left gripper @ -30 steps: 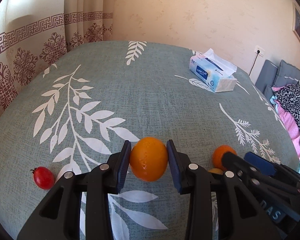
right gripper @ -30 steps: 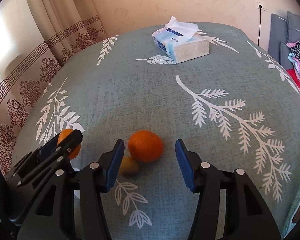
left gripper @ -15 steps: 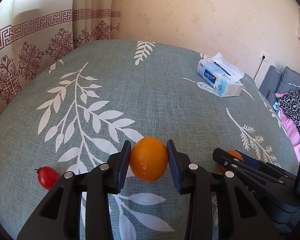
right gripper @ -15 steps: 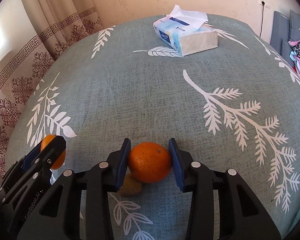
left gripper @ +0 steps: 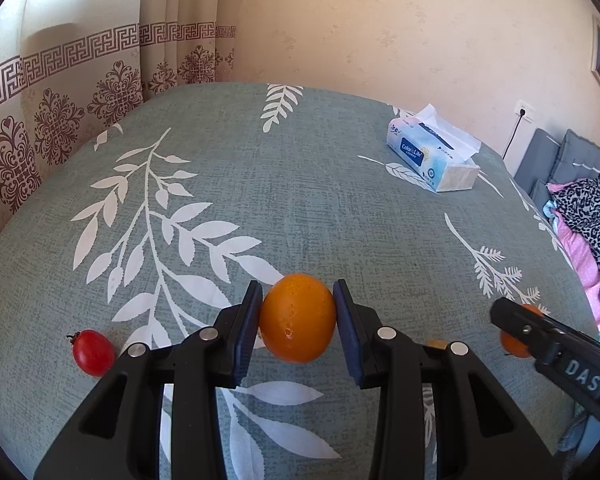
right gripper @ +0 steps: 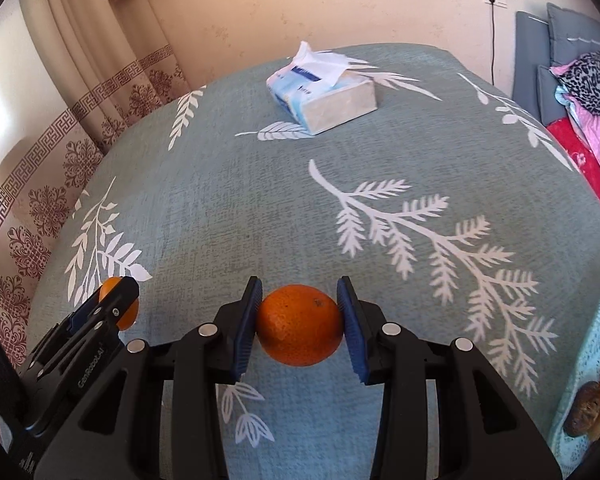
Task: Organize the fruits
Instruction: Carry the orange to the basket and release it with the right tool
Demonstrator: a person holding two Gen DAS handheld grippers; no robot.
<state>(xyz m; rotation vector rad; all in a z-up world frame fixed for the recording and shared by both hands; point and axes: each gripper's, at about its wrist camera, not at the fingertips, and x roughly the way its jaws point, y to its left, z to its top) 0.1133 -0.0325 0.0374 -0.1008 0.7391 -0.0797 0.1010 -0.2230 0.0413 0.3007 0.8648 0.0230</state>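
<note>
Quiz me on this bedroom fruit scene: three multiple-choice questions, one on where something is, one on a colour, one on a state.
1. Where does the tissue box lie?
A. on the leaf-print cloth
B. on the floor
C. on a shelf

2. What colour is the small tomato?
A. green
B. red
C. yellow

3. What is the left hand-held gripper doing?
A. hanging open
B. clamping an orange
C. clamping the tomato

Answers:
1 A, it sits on the cloth, far side.
2 B, plainly red.
3 B, both pads press the orange.
</note>
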